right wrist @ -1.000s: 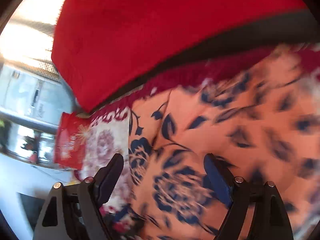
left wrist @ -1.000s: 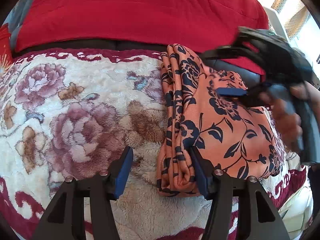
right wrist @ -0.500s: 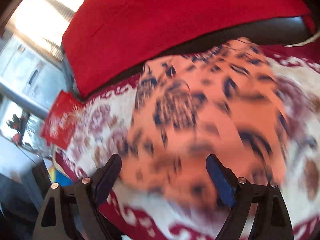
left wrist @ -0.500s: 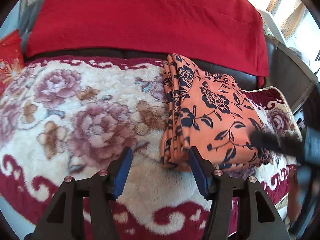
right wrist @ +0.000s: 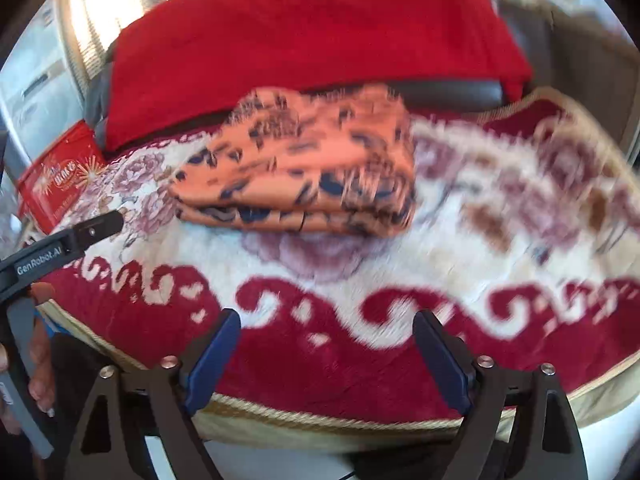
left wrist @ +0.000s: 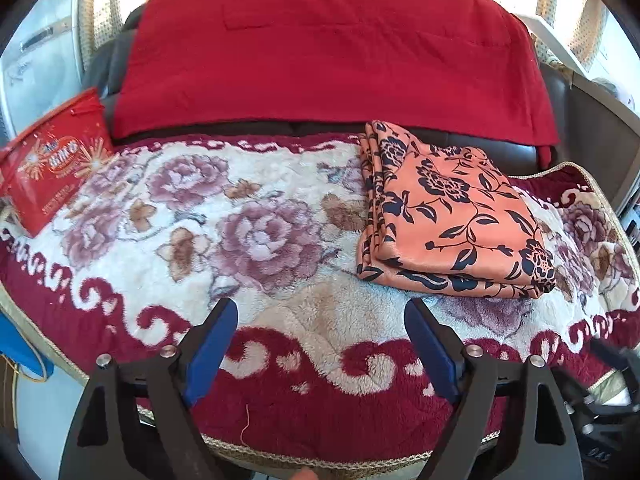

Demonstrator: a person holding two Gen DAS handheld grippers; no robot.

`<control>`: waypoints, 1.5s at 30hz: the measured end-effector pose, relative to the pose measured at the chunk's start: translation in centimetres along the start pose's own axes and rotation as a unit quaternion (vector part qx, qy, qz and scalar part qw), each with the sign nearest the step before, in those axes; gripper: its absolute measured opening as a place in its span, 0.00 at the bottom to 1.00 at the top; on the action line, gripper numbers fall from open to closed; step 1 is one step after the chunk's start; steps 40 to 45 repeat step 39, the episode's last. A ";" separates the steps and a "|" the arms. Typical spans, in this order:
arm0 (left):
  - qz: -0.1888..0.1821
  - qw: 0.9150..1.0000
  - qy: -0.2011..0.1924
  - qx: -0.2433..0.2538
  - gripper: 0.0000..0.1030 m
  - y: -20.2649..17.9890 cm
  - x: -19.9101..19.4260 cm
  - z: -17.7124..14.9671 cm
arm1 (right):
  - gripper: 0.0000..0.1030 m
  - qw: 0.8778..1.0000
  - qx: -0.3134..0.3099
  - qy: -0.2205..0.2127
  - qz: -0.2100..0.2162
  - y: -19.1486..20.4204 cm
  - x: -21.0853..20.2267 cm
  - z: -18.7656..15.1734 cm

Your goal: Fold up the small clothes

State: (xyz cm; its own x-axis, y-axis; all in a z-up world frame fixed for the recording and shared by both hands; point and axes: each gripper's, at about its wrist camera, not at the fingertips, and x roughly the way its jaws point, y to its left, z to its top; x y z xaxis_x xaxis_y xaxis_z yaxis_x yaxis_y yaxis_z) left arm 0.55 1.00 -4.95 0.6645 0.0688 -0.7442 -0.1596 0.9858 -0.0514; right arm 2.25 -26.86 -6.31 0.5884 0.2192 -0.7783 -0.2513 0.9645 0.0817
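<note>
While both hands hang back from the blanket [left wrist: 280,312]:
Cloth: folded orange garment [left wrist: 452,216], 1 o'clock of left gripper [left wrist: 320,344], long axis running away.
Left jaws: just widened, released, empty.
Right gripper [right wrist: 326,350]: released, empty; garment at 12 o'clock.
Nearer hand: cannot tell.

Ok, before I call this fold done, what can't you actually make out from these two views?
- Underside and back edge of the folded orange floral cloth: hidden by its own layers, left view.
- Its fold lines in the right view: motion blur.
- Small print on the red printed packet: too small.
- Right tongs: barely visible in the left view, cut off at the edge.
</note>
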 end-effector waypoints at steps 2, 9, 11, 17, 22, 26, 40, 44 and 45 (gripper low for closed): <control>0.008 1.000 -0.008 0.011 0.90 -0.5 -0.6 0.0 | 0.94 0.999 -0.010 -0.031 -0.025 0.3 -1.2 0.7; -0.011 0.999 -0.032 0.010 0.91 -1.8 -2.6 0.6 | 0.99 0.996 0.021 -0.076 -0.052 -0.6 -2.9 2.9; -0.016 0.999 -0.038 0.012 0.93 -2.3 -3.0 0.8 | 0.99 0.995 0.019 -0.076 -0.058 -0.7 -3.0 2.9; -0.033 0.998 -0.045 0.023 0.98 -3.8 -3.8 1.9 | 0.99 0.994 0.020 -0.077 -0.073 -0.8 -2.6 3.4; -0.040 0.998 -0.049 0.023 0.98 -4.4 -3.9 2.7 | 0.99 0.994 0.023 -0.078 -0.073 -1.0 -2.0 4.3; -0.043 0.998 -0.049 0.024 0.98 -4.7 -3.4 3.1 | 0.99 0.994 0.022 -0.076 -0.070 -0.9 -1.4 4.9; -0.052 0.997 -0.049 0.041 0.98 -6.0 -1.0 5.0 | 0.99 0.996 0.018 -0.064 -0.059 -0.9 1.4 6.4; -0.052 0.997 -0.049 0.041 0.98 -6.0 -1.0 5.0 | 0.99 0.996 0.018 -0.064 -0.059 -0.9 1.4 6.4; -0.052 0.997 -0.049 0.041 0.98 -6.0 -1.0 5.0 | 0.99 0.996 0.018 -0.064 -0.059 -0.9 1.4 6.4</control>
